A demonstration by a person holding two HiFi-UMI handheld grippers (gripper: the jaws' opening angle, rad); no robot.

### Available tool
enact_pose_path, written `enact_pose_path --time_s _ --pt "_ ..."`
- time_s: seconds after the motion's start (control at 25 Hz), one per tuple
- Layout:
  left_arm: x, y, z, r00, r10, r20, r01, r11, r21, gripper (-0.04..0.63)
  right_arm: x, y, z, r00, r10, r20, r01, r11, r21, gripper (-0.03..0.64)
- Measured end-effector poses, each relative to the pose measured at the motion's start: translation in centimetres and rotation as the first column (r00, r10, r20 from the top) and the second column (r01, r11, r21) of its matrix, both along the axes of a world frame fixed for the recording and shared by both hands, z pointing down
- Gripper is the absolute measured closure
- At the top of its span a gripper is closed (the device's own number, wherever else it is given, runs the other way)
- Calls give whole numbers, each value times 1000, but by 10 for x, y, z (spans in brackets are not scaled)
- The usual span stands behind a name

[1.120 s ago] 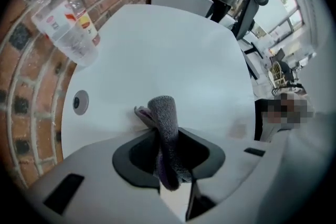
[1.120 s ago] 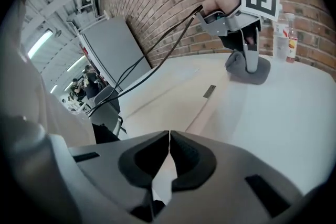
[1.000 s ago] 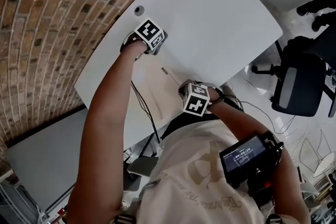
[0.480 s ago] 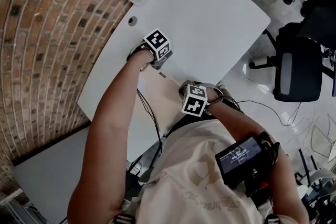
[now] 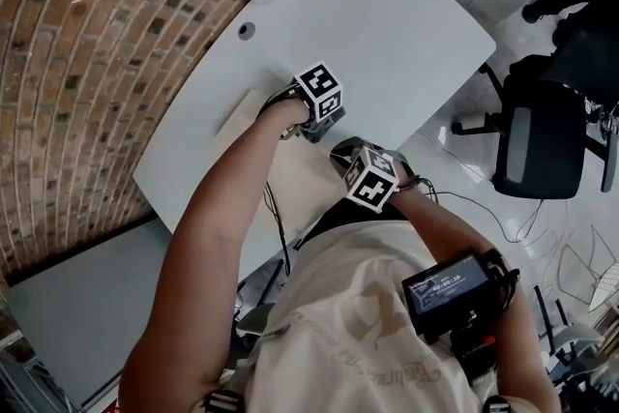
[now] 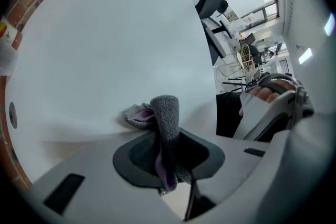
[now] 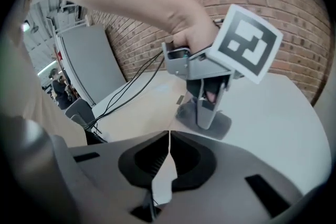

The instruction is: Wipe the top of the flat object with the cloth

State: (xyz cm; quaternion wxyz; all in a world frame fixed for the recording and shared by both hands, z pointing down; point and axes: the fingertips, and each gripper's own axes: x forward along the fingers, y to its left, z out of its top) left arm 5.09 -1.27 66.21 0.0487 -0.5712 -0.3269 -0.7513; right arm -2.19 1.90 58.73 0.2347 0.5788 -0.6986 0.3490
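shifted left gripper (image 5: 308,129) across flat board (image 5: 244,114) on white surface (image 5: 406,24), clamped on grey cloth (image 6: 164,113). right gripper (image 7: 169,149) clenched, empty. judged mid-wipe; next probably return stroke, cloth kept pressed down.

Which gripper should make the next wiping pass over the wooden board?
Left. The left gripper has its jaws clamped on the grey cloth, down at the pale flat wooden board; the right gripper is shut on nothing.
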Motion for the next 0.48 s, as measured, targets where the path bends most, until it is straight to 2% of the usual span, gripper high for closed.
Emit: enact_pose_path --time_s 0.12,0.24,0.48 --pt "-3 16 0 1000 15 17 -15 1000 -15 488 18 22 -2 998 60 10 -60 998 -8 592" --pt "-12 44 -5 999 -2 42 4 998 -62 488 33 52 2 992 122 18 -122 992 -36 592" --pt "-46 87 -9 998 16 65 -10 996 -89 486 67 96 12 955 293 54 -289 955 -71 592"
